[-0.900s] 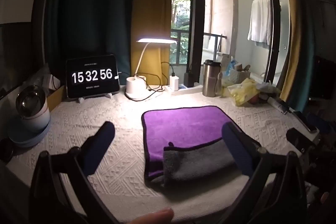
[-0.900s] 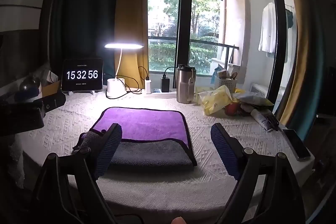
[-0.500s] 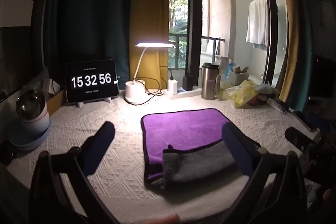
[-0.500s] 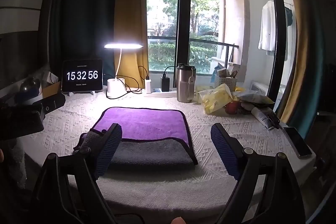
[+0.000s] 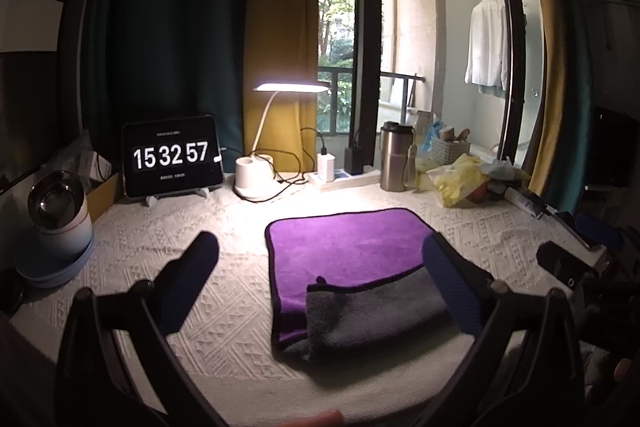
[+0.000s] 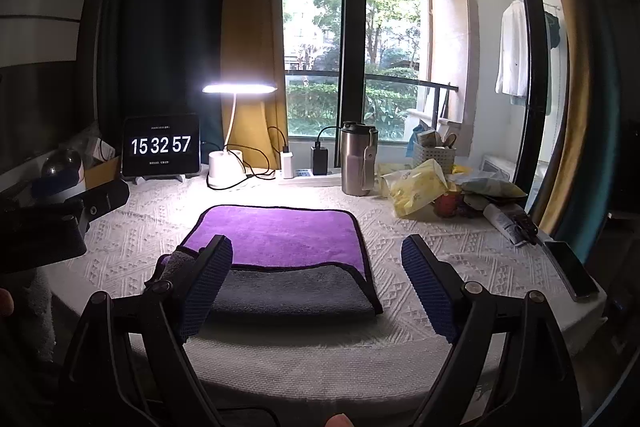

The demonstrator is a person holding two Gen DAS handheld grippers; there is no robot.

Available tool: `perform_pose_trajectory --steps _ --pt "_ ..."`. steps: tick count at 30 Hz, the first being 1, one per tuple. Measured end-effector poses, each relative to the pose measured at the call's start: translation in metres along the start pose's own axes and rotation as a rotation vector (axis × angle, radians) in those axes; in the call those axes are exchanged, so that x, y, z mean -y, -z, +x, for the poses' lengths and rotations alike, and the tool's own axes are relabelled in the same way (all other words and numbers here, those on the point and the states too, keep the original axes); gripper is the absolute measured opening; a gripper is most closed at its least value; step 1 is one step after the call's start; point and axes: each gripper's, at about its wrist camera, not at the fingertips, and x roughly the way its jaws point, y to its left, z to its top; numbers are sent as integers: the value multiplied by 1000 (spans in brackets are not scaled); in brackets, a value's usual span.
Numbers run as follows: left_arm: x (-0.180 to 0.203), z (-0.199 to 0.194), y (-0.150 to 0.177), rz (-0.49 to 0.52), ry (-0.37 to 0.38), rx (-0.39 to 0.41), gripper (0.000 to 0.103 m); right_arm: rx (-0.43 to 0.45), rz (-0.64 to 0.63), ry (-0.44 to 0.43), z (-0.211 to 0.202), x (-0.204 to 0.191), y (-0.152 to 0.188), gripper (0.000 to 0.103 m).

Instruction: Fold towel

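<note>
Towel part-folded; both grippers idle above near table edge.

Nearest, left gripper [image 5: 316, 267] and right gripper [image 6: 316, 267] stand wide open, holding nothing. Beyond, the purple towel [image 6: 280, 235] lies on the white tablecloth [image 5: 160, 247], its grey near edge turned over, left corner [image 5: 320, 283] rumpled. Risk: pinching tablecloth with the towel, or an uneven fold from that bunched corner. Farther: steel tumbler [image 6: 357, 159], lamp [image 6: 224, 163].

— The towel [image 6: 280, 237] there: plush purple cloth, matt grey pile on its folded flap.

— And under it, a white tablecloth [image 5: 160, 239], woven and bumpy. Brushed metal on the tumbler [image 6: 356, 163], glossy screen on the tablet [image 6: 161, 146], crinkly yellow plastic bag [image 6: 416, 187].
</note>
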Motion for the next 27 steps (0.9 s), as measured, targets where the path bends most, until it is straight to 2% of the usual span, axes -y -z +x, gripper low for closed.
perform_pose_trajectory --steps 27 --pt "0 5 7 11 1 -21 102 -7 9 -2 2 0 4 89"
